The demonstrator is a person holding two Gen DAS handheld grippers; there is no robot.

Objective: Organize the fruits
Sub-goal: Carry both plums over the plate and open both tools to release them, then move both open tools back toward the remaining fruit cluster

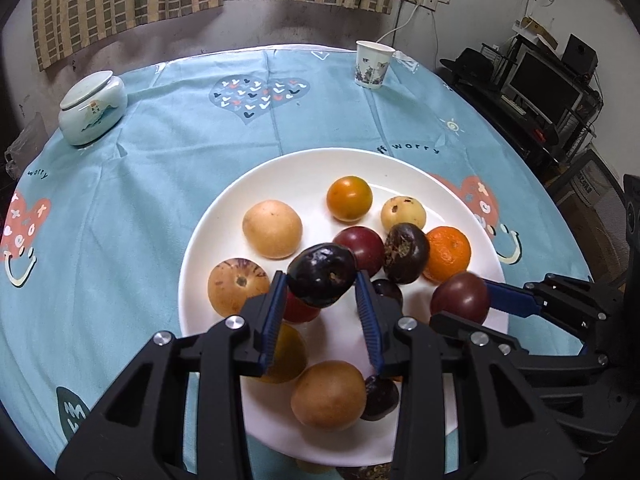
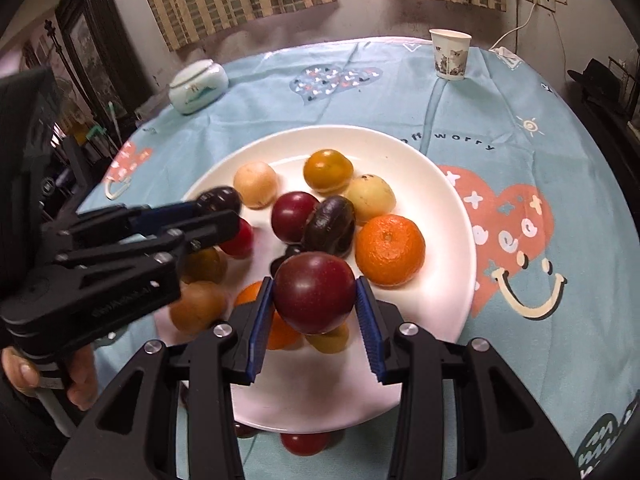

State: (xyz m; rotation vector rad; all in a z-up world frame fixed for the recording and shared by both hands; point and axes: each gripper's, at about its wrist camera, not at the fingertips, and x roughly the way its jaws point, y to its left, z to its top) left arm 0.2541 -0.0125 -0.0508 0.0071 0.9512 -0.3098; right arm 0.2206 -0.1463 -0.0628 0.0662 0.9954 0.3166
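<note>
Both tools grip fruit above the white plate (image 1: 208,220): left tool (image 1: 322,280) a dark plum (image 1: 322,274), right tool (image 2: 314,296) a red plum (image 2: 314,292); next, I judge, placing them down.

A dark purple passion fruit (image 1: 322,274) is held up off the white plate (image 1: 304,168), pinched between the left gripper (image 1: 321,292) pads, its dimpled end turned toward the camera. A dark red plum (image 2: 314,292) is clamped the same way in the right gripper (image 2: 314,300), also lifted above the plate. Left lying on the plate: a mandarin (image 2: 390,250) at the right, a second passion fruit (image 2: 330,226) leaned against another plum (image 2: 294,216), an orange-yellow fruit (image 2: 328,170) at the back, and some tan round fruits (image 1: 272,229) scattered about. One more red plum (image 2: 304,442) is seen on the cloth just off the plate's near rim.
</note>
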